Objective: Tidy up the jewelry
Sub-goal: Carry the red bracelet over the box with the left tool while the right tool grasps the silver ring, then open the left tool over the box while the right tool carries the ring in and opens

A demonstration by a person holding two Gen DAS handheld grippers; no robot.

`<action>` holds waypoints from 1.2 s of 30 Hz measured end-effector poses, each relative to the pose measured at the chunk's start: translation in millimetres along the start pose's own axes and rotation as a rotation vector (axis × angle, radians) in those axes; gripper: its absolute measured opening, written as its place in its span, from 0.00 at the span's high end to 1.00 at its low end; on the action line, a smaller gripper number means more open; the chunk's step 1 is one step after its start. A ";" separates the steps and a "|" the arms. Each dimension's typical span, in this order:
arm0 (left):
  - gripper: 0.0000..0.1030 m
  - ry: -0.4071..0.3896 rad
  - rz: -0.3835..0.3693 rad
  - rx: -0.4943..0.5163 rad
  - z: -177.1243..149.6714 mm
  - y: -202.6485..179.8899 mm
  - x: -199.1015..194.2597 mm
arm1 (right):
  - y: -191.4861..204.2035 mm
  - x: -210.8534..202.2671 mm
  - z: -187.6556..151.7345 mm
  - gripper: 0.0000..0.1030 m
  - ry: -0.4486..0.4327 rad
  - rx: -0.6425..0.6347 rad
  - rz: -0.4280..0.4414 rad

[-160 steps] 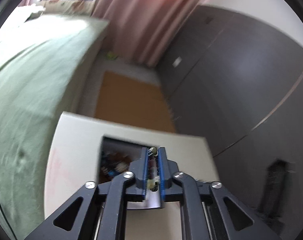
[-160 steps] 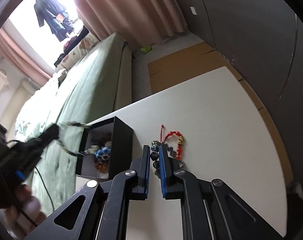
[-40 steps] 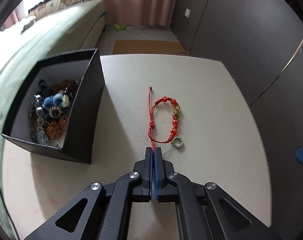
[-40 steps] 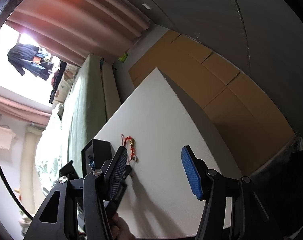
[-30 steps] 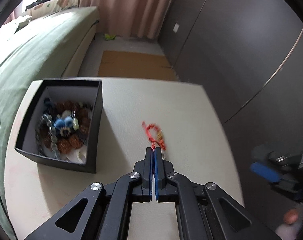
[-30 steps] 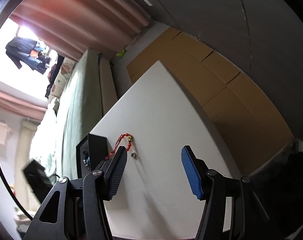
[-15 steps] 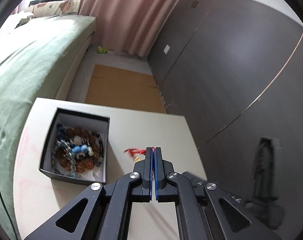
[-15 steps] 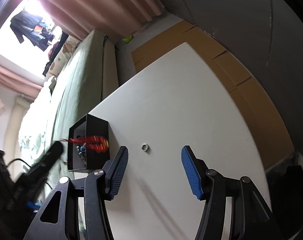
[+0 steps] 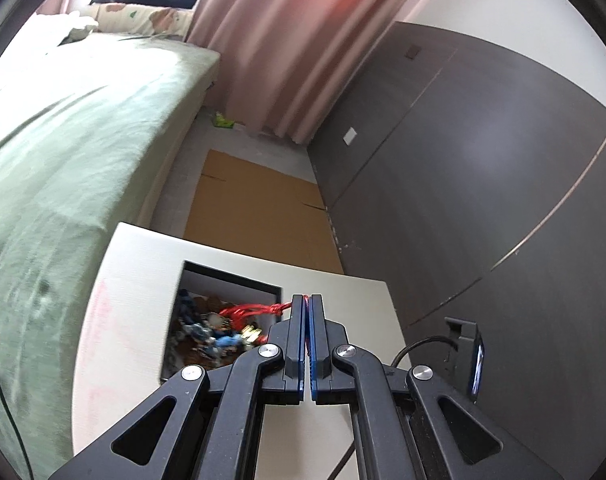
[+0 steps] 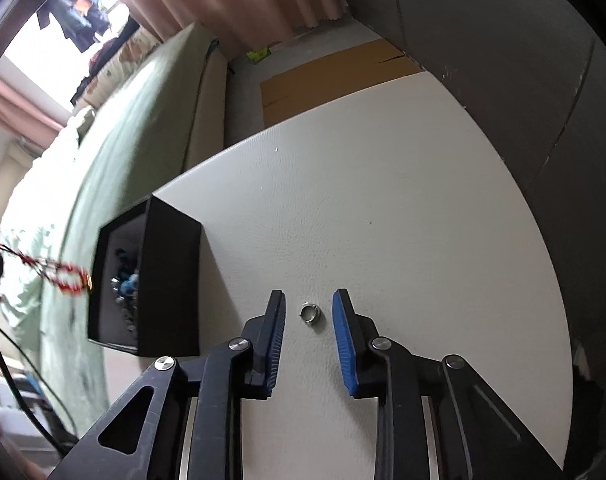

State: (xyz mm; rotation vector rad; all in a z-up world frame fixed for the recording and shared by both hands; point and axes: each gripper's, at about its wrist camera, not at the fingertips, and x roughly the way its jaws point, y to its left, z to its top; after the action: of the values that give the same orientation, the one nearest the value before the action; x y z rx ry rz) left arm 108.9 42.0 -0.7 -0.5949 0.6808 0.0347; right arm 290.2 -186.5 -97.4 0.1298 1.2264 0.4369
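My left gripper [image 9: 307, 300] is shut on the cord of a red beaded bracelet [image 9: 251, 312], which hangs to its left above the open black box [image 9: 231, 280] holding several bead pieces. From the right wrist view the same bracelet [image 10: 69, 280] dangles in the air left of the box [image 10: 171, 280]. A small silver ring [image 10: 310, 313] lies on the white table [image 10: 383, 200]. My right gripper [image 10: 309, 300] sits low over it, the ring between its blue pads [image 10: 277, 332] with gaps on both sides; the jaws are closing.
A green bed [image 9: 63, 140] runs along the table's left side. Brown cardboard [image 9: 255, 208] lies on the floor past the far edge, and a dark wall [image 9: 483, 200] stands to the right. A black cable [image 10: 7, 380] hangs at the left.
The left gripper lifted the bracelet off the table and carried it left over the box. The right gripper came down around the ring and its jaws narrowed.
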 end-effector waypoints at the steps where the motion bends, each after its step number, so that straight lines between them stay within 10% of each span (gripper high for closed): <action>1: 1.00 0.000 0.001 -0.005 1.2 3.6 -0.2 | 2.8 1.9 -0.6 0.79 0.004 -0.014 -0.013; 18: 1.00 -0.008 0.017 -0.054 10.3 34.9 -8.0 | 47.8 8.3 -13.2 0.85 0.012 -0.242 -0.283; 36: 0.98 0.098 0.003 -0.182 8.8 51.9 30.7 | 39.6 -20.5 -10.6 0.86 -0.063 -0.125 -0.136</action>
State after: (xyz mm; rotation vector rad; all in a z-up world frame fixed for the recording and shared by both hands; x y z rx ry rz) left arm 126.7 85.1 -39.9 -0.7746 0.7790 0.0710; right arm 264.9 -160.0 -70.0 -0.0458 1.1350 0.3866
